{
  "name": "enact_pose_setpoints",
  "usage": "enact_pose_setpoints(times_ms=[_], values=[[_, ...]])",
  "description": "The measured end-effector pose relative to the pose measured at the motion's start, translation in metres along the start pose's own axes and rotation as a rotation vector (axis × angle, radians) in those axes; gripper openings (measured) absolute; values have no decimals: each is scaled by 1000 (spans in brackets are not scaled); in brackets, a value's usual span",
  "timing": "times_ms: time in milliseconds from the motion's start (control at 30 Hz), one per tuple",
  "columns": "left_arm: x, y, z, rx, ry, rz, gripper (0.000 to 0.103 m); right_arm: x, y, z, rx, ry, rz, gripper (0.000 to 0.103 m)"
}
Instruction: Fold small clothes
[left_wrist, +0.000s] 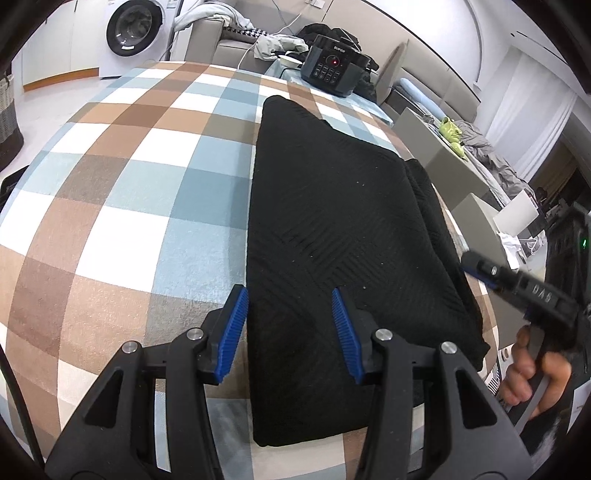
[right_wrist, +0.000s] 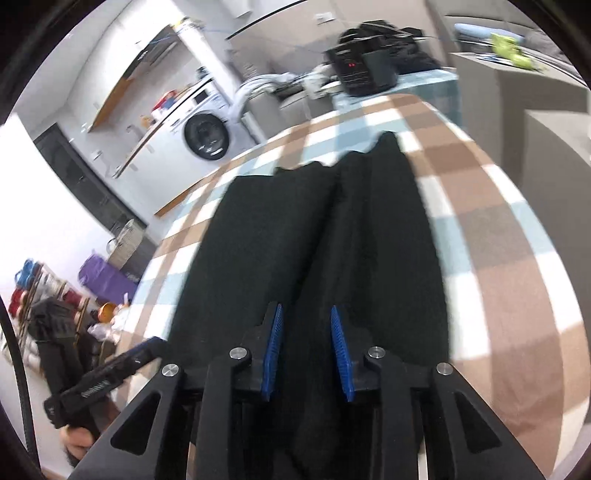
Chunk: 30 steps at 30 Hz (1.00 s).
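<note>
A black knit garment (left_wrist: 332, 229) lies folded lengthwise on the checked tablecloth (left_wrist: 129, 192). My left gripper (left_wrist: 291, 325) is open and empty, hovering over the garment's near left edge. The right gripper shows at the right edge of the left wrist view (left_wrist: 476, 264), held in a hand beside the garment's right side. In the right wrist view the garment (right_wrist: 314, 236) shows a lengthwise ridge. My right gripper (right_wrist: 306, 347) is open over its near end, with cloth between the blue pads but not clamped. The left gripper (right_wrist: 147, 349) shows at lower left.
A black pressure cooker (left_wrist: 332, 68) stands at the table's far end, also in the right wrist view (right_wrist: 360, 70). A washing machine (left_wrist: 133, 33), a sofa with clothes (left_wrist: 236, 33) and grey boxes (left_wrist: 476, 210) stand around the table.
</note>
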<state>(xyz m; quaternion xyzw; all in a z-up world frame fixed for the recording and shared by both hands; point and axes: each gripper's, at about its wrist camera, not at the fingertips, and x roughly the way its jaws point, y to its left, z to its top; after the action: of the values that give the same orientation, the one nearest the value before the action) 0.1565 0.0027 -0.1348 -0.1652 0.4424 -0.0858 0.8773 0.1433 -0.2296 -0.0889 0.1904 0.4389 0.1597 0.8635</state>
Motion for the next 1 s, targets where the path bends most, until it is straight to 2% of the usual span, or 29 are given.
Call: enact_pose_setpoints(times_ms=[67,233,300,333,367,400,467,533,600,667,767,867,1000], values=[[-1,2,0,-2,1,6,46,9,8,6,-16,10,26,42],[-5,8,4,10,0,28,58,40,18,22,-47,67,-29,42],[-4,9,6,15,6,28,65,58,13,26,-19,132,-16,42],[-2,10,8,15,13,28,66,65,12,28,-10,151,-21,30],[-1,10,10,13,17,23,66,70,14,29,-27,165,-31,10],[-1,11,12,9,20,16,66,68,20,30,-63,146,-36,10],[0,10,15,2,22,-7,66,49,36,33,-143,49,-22,8],[-2,6,17,9,18,-15,66,33,43,38,-166,-3,-63,8],[-3,1,19,19,12,-28,66,37,36,41,-158,9,-124,8],[-4,-4,20,27,5,-44,66,56,21,41,-123,70,-174,9],[-4,-11,16,54,11,-26,66,69,0,36,-14,153,-135,14],[-3,-13,7,72,32,-17,66,47,-5,22,24,137,-44,25],[2,-10,-3,75,59,-9,66,15,-4,-15,49,150,46,28]])
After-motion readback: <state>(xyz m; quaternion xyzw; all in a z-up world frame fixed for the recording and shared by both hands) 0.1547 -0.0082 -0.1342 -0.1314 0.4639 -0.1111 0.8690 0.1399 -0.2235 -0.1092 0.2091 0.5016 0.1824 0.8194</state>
